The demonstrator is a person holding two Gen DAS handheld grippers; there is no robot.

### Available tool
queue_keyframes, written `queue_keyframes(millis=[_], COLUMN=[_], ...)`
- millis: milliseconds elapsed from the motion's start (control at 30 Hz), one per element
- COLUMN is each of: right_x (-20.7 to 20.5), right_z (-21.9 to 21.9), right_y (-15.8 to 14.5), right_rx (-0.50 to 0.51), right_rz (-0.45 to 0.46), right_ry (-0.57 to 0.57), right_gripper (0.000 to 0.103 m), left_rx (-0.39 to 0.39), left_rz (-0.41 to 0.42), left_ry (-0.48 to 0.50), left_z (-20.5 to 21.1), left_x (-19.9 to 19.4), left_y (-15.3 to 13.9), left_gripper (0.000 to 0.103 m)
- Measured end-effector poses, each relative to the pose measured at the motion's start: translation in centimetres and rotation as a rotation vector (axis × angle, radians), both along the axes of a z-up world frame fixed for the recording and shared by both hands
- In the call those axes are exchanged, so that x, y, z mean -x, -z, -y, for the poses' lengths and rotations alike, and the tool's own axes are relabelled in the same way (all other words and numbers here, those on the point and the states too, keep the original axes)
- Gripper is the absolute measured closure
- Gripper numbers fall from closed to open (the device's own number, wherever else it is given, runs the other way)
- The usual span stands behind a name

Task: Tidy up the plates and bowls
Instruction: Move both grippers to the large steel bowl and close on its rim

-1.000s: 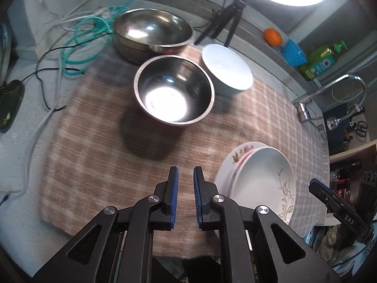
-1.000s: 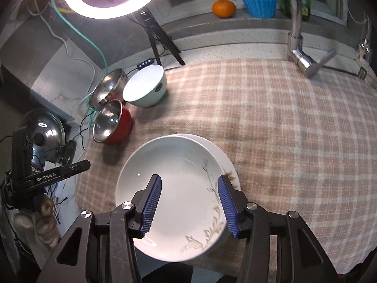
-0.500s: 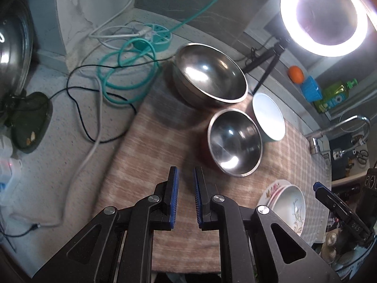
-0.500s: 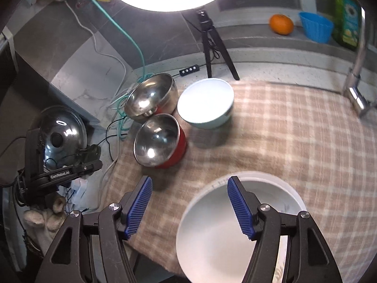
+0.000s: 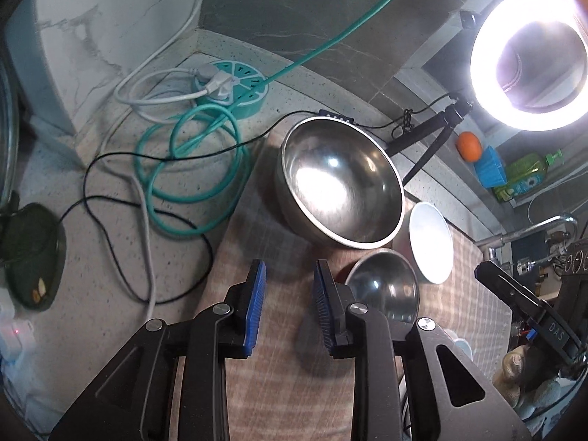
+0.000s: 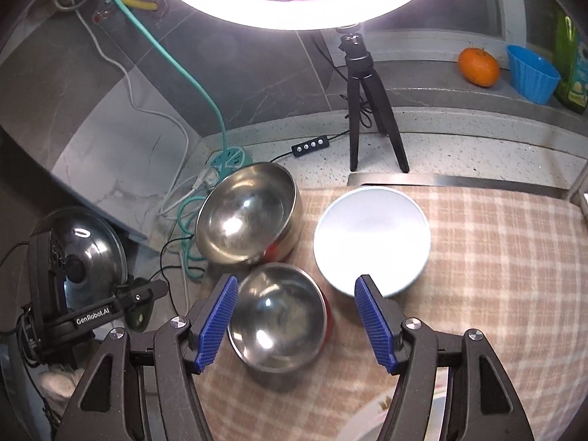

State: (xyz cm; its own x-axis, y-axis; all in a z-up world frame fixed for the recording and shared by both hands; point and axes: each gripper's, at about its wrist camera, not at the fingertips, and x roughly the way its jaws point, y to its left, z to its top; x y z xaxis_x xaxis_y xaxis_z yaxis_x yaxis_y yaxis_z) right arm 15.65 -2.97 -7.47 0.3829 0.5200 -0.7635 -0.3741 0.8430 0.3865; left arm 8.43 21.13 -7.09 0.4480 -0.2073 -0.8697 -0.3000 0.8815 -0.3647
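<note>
3 bowls sit mouth-up, close together, on the checked cloth (image 6: 477, 257): large steel bowl (image 6: 246, 217), red-sided steel bowl (image 6: 279, 316), white bowl (image 6: 371, 239). Left tongs (image 5: 288, 308) are opening, empty, above the cloth. Right tongs (image 6: 296, 325) gape around the red-sided bowl without touching it.

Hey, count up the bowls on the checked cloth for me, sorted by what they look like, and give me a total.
Large steel bowl: 1
Small steel bowl with red outside: 1
White bowl: 1
Total: 3 bowls on the checked cloth
</note>
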Motion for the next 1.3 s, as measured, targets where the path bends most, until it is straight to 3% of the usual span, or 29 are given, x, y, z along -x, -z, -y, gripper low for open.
queue_keyframes(millis=[533,1100,1300], right_x=[-7.2,-9.8,-10.2], right_z=[-4.8,-7.3,-7.6], right_y=[3.4,5.3,5.7], right_rx=[-0.016,0.02,0.038], right_rz=[-0.067,-0.122,-0.142], right_ry=[0.019,0.022,0.006], right_gripper=[0.067,0.082,0.089], left_rx=[0.061,0.078,0.055], left_rz=[-0.018,-0.035,-0.04], left_ry=[-0.038,-0.032,-0.035], left_z=[-2.2,-2.4,-2.3], left_x=[-6.6,-8.3,-8.5], left_y=[3.1,4.3,4.7], left_gripper=[0.078,0.081,0.091])
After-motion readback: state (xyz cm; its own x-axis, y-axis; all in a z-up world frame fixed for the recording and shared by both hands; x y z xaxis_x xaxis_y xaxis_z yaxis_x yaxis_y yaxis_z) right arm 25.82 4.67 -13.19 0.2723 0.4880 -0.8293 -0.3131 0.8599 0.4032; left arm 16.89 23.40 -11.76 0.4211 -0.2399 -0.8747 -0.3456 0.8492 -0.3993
